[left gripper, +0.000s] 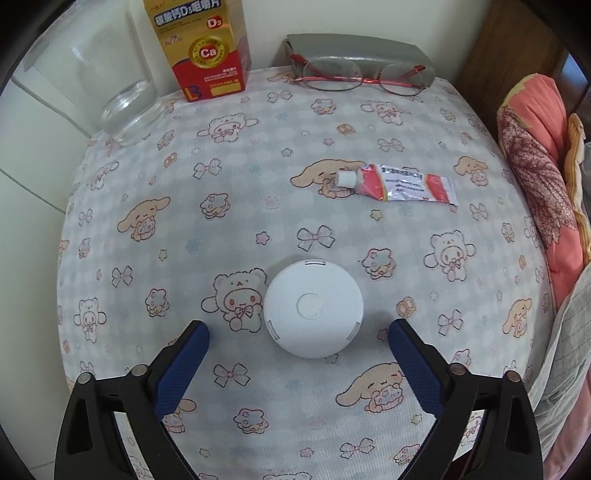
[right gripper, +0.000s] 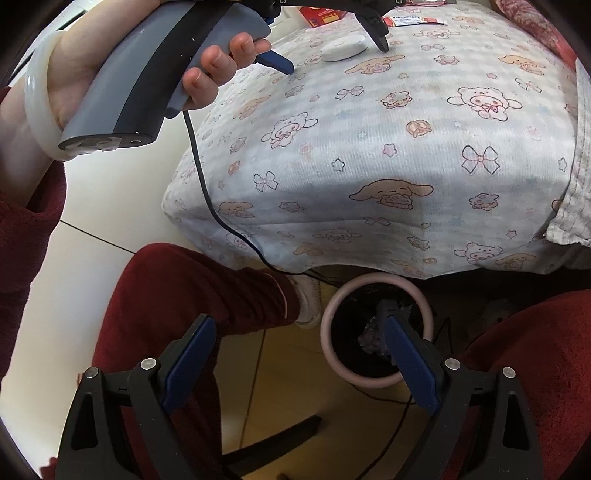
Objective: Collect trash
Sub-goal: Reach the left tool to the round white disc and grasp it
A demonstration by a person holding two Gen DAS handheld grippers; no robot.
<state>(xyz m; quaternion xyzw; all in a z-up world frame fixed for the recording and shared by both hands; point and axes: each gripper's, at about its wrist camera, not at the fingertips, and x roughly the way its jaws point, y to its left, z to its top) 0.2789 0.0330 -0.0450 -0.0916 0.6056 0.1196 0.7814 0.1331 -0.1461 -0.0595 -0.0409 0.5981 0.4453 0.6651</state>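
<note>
A squeezed red-and-white ointment tube (left gripper: 400,182) with a white cap lies on the patterned tablecloth (left gripper: 258,184), right of centre; it also shows far off in the right wrist view (right gripper: 413,20). My left gripper (left gripper: 298,332) is open and empty, hovering over the table with a white round puck (left gripper: 313,308) between its fingers. My right gripper (right gripper: 299,328) is open and empty, held low above the floor, over a pink-rimmed trash bin (right gripper: 375,332) with a black liner and crumpled trash inside.
A glass (left gripper: 110,74), a gold-red calcium box (left gripper: 201,48), red glasses (left gripper: 362,79) and a grey case (left gripper: 358,48) stand at the table's far edge. Bedding (left gripper: 535,166) lies to the right. The person's legs (right gripper: 192,295), a cable (right gripper: 207,192) and a chair base flank the bin.
</note>
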